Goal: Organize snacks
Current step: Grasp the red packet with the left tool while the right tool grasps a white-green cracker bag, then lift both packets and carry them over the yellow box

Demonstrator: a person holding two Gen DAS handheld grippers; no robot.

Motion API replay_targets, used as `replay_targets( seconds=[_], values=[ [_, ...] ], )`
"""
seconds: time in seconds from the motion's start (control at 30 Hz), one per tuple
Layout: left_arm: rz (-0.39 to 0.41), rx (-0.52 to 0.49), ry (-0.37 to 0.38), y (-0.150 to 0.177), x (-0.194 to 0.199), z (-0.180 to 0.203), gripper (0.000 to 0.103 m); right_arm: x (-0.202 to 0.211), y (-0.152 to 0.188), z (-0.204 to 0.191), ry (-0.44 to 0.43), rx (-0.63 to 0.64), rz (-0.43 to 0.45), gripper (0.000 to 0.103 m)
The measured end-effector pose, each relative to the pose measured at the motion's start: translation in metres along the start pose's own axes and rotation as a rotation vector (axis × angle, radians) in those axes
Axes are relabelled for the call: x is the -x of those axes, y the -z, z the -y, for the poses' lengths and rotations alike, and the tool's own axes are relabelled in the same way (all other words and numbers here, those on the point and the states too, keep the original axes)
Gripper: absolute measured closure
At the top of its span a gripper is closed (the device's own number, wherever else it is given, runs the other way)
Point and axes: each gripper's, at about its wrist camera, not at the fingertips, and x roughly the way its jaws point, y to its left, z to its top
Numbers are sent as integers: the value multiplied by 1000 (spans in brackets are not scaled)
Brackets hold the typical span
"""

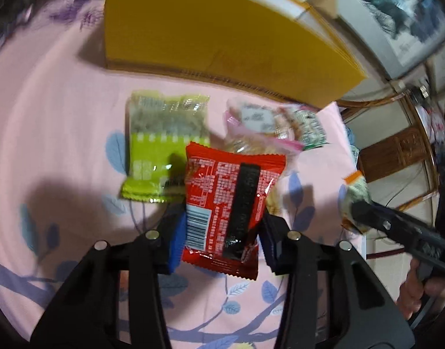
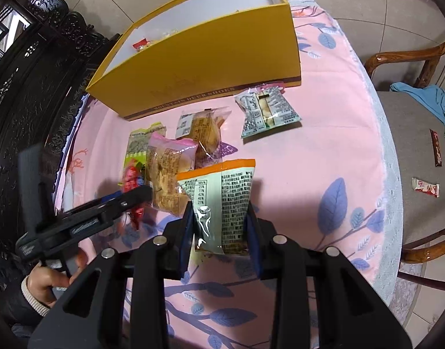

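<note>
We noted both tools loaded above the table [image 2: 324,151], which was draped in a pink cloth printed with blue leaves. The left tool [image 1: 222,226] had its blue-padded jaws clamped on the sides of a red foil snack packet [image 1: 219,203] with white print and a barcode. The right tool [image 2: 219,226] pinched a pale packet with an orange top band and black text [image 2: 222,197], its lower end squeezed between the pads. The open yellow cardboard box with white lining [image 2: 199,67] stood at the far side of the table, with at least one small wrapped snack [image 2: 141,43] already inside.

Loose on the cloth lay a lime-green packet [image 1: 161,145], a pink-edged clear packet of biscuits [image 2: 167,171], a clear pastry bag [image 2: 202,131] and a grey-printed packet [image 2: 266,110].

Risks, as we judged them: the red foil looked slick and was held by its edges only, so it could twist or slip out on the way. The two tools sat close together; a shared path to the box might make them collide. The box's tall near wall could catch a dangling packet.
</note>
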Motion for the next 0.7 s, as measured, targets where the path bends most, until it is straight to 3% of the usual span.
replay_targets(
  seconds=[0.4, 0.7],
  values=[
    [138, -50, -26, -1, 75, 9, 59, 19, -8, -12, -22, 31, 45, 70],
    [299, -102, -22, -65, 130, 28, 59, 72, -57, -41, -65, 117, 211, 70]
  ],
)
